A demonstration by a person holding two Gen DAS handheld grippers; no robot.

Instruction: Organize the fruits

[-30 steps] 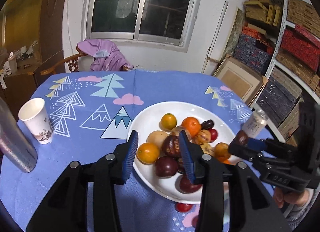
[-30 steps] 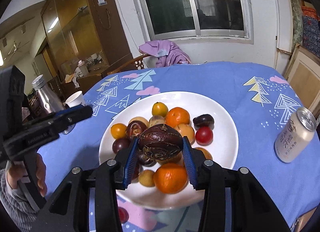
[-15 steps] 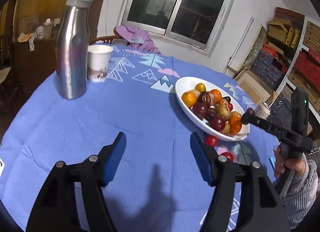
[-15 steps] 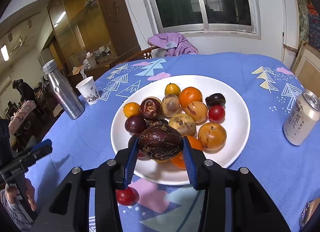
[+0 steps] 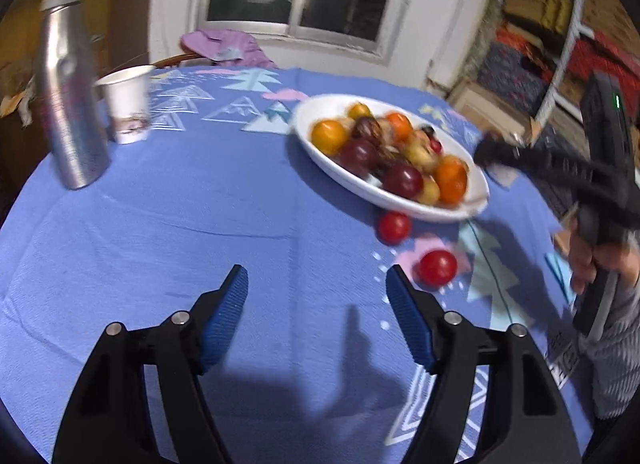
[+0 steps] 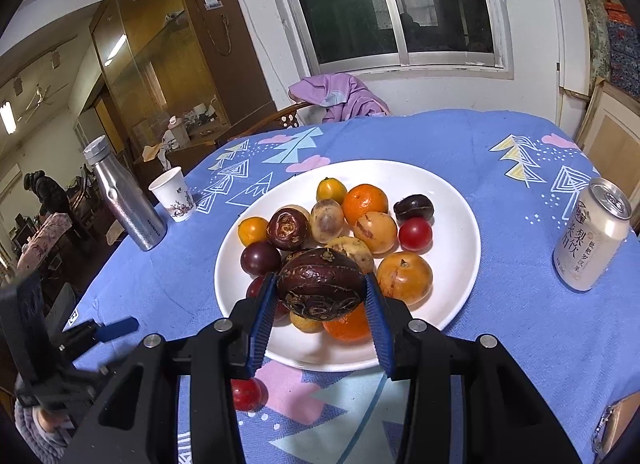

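A white plate (image 6: 452, 207) (image 5: 320, 111) holds several fruits: oranges, dark plums, a red tomato. My right gripper (image 6: 322, 290) is shut on a wrinkled dark purple passion fruit (image 6: 322, 288), held above the plate's near side. My left gripper (image 5: 316, 284) hovers low over bare blue cloth with its jaws opening and nothing between them. Two red tomatoes lie on the cloth near the plate: one (image 5: 394, 225) by the rim, another (image 5: 438, 267) just right of my left gripper's right finger. In the right wrist view one red tomato (image 6: 246, 394) shows under the gripper.
A steel bottle (image 5: 70, 83) (image 6: 124, 203) and a paper cup (image 5: 128, 103) (image 6: 174, 193) stand left of the plate. A drink can (image 6: 592, 234) stands at the right. A chair with a purple garment (image 6: 340, 97) is behind the table. Shelves of boxes (image 5: 560, 35) fill the right.
My left gripper drew back from over the plate, sank toward the cloth near the loose tomatoes, and its jaws spread wider. The right gripper kept the passion fruit almost still.
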